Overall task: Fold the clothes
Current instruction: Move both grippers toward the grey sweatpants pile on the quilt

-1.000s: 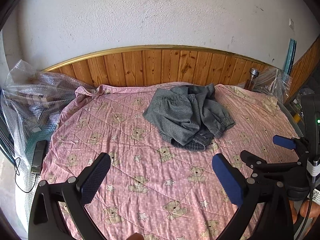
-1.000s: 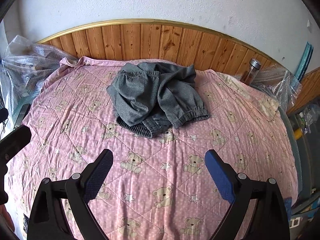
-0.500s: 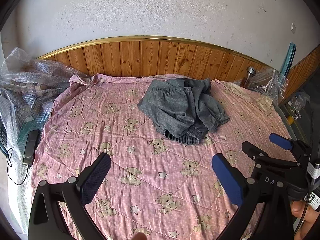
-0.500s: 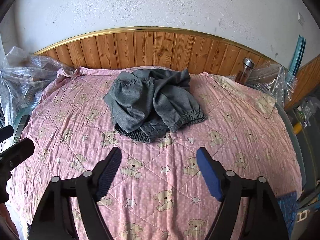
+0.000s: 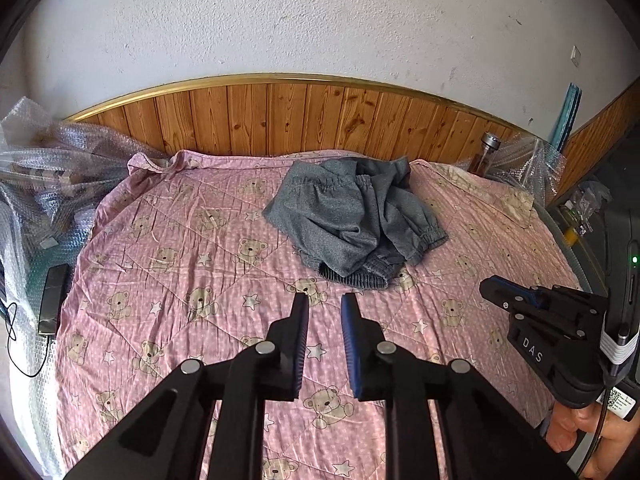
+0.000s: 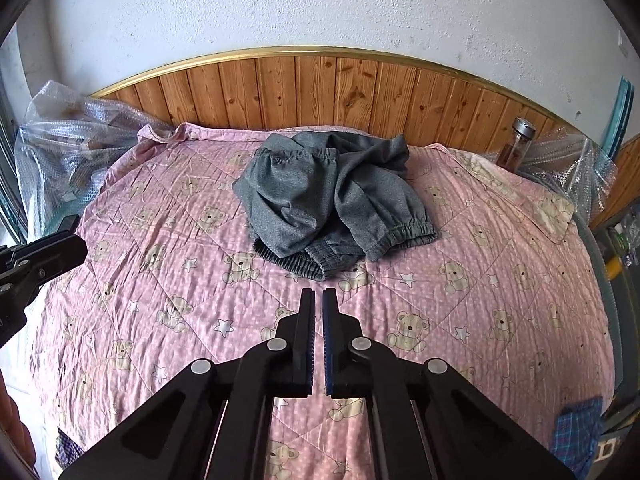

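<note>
A crumpled grey garment (image 5: 352, 224) (image 6: 320, 200) with elastic cuffs lies in a heap on the pink teddy-bear quilt (image 5: 180, 280) (image 6: 480, 280), toward the far side near the headboard. My left gripper (image 5: 325, 300) hovers above the quilt just short of the heap, its fingers drawn in to a narrow gap with nothing between them. My right gripper (image 6: 318, 294) hangs likewise in front of the heap, shut on nothing. Each gripper shows in the other's view: the right one (image 5: 520, 300) at the right edge, the left one (image 6: 44, 256) at the left edge.
A wooden headboard (image 5: 320, 116) backs the bed below a white wall. Bubble wrap (image 5: 44, 184) is piled at the left, beside a black device (image 5: 52, 300) with a cable. A bottle (image 6: 518, 146) stands at the far right corner. Blue checked cloth (image 6: 576, 432) lies at the near right.
Both grippers have closed from wide open, with nothing caught between the fingers. Both have drawn back and up a little from the grey garment.
</note>
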### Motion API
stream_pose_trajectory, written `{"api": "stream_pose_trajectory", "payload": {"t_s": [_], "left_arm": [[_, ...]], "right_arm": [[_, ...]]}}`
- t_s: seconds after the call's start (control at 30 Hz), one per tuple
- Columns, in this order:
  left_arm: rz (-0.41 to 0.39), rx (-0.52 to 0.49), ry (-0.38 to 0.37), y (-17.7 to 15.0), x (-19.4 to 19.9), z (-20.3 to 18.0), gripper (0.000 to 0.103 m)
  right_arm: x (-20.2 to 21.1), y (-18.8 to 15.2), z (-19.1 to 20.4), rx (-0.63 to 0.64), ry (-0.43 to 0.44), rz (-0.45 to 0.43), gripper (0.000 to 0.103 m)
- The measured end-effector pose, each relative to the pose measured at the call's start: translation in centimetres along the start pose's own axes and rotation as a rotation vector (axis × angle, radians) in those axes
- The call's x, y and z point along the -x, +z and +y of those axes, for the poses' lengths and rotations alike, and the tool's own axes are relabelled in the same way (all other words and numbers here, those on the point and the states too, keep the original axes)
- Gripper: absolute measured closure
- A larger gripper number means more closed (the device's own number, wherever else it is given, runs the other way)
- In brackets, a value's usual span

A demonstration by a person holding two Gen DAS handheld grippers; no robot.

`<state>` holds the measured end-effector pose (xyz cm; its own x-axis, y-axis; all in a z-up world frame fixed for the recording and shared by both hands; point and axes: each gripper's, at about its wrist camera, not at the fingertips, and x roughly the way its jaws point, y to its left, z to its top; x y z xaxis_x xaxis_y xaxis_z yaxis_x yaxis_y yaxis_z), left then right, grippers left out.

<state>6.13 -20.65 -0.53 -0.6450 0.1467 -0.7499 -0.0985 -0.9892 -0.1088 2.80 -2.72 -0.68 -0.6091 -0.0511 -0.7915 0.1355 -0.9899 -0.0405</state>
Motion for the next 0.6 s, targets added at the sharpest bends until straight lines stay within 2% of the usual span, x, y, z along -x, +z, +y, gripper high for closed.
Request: {"api": "stream_pose_trajectory", "payload": {"t_s": [0.03, 0.07, 0.1, 0.13, 0.17, 0.2, 0.23, 0.6], "left_arm": [[-0.006, 0.001, 0.007, 0.1, 0.1, 0.0, 0.085], [-0.013, 0.006, 0.014, 0.2, 0.2, 0.1, 0.085], [-0.023, 0.011, 0.011, 0.3, 0.3, 0.2, 0.084], [-0.035, 0.018, -0.005, 0.3, 0.3, 0.3, 0.068], [-0.046, 0.032, -0.024, 0.3, 0.3, 0.5, 0.032], [-0.058, 0.048, -0.041, 0.3, 0.3, 0.7, 0.017], [-0.061, 0.056, -0.047, 0.2, 0.2, 0.8, 0.004], [0.009, 0.070, -0.040, 0.2, -2.2, 0.3, 0.001]], "right_arm": [[0.0, 0.1, 0.0, 0.000, -0.003, -0.001, 0.099], [0.0, 0.2, -0.1, 0.000, -0.006, -0.002, 0.093], [0.1, 0.3, -0.2, -0.007, -0.008, -0.007, 0.081], [0.1, 0.4, -0.4, -0.015, -0.010, -0.013, 0.076], [0.2, 0.5, -0.5, -0.022, -0.012, -0.018, 0.060], [0.1, 0.5, -0.7, -0.026, -0.018, -0.019, 0.050], [0.1, 0.6, -0.8, -0.028, -0.023, -0.023, 0.049], [-2.7, 0.2, -2.0, -0.044, 0.002, 0.057, 0.044]]}}
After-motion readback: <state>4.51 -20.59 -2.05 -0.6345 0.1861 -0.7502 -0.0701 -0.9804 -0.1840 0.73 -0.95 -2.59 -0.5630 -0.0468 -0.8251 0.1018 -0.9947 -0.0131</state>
